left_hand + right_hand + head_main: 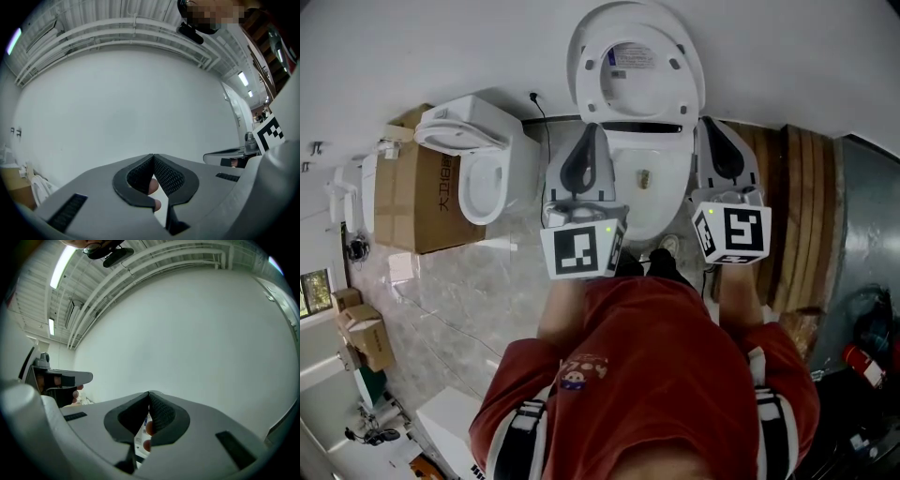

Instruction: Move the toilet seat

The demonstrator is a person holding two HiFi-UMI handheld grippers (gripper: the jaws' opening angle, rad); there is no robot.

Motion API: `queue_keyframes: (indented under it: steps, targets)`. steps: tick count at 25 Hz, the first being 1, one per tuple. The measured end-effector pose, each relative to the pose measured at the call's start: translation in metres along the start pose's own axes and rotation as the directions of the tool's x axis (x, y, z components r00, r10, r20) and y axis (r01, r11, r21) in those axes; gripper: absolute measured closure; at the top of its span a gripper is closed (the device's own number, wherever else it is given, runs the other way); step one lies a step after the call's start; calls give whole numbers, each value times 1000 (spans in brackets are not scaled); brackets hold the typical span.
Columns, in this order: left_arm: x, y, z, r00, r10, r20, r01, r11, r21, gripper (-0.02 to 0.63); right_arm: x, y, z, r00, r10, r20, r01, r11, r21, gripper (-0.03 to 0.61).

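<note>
In the head view a white toilet bowl (649,187) stands straight ahead, with its seat and lid (636,67) raised against the white wall. My left gripper (592,128) hovers over the bowl's left rim and my right gripper (713,123) just past its right rim. Both point toward the wall. In the left gripper view the jaws (153,156) meet at their tips with nothing between them. The right gripper view shows its jaws (148,393) closed the same way, facing bare wall. Neither gripper touches the seat.
A second white toilet (478,155) sits on a cardboard box (411,197) to the left. Wooden boards (797,211) lean at the right, beside a grey panel (862,225). A black cord (540,111) hangs down the wall. Small boxes (361,333) lie on the marble floor.
</note>
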State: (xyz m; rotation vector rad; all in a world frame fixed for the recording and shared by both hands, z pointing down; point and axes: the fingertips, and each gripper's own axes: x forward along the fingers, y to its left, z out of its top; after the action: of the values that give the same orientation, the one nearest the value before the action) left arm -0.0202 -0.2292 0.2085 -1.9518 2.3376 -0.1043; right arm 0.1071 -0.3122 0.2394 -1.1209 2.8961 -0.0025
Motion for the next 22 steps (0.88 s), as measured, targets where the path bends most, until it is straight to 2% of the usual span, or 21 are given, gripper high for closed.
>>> queue_keyframes:
  steps: [7,14,22]
  targets:
    - [23,19,-14,1000,-2,-2,2,1000,-27,603,32,7,-13,999,19,-27,-20,1000,-24,565]
    - [52,63,-23,999,-50,-4,50,996,-72,603,83,15,-15,998,-40,-57,37,997,-62,566]
    - [89,111,-36,997,-75,7,76,990,-120,603,140,37,-31,992,-69,-102,58,992,-109,565]
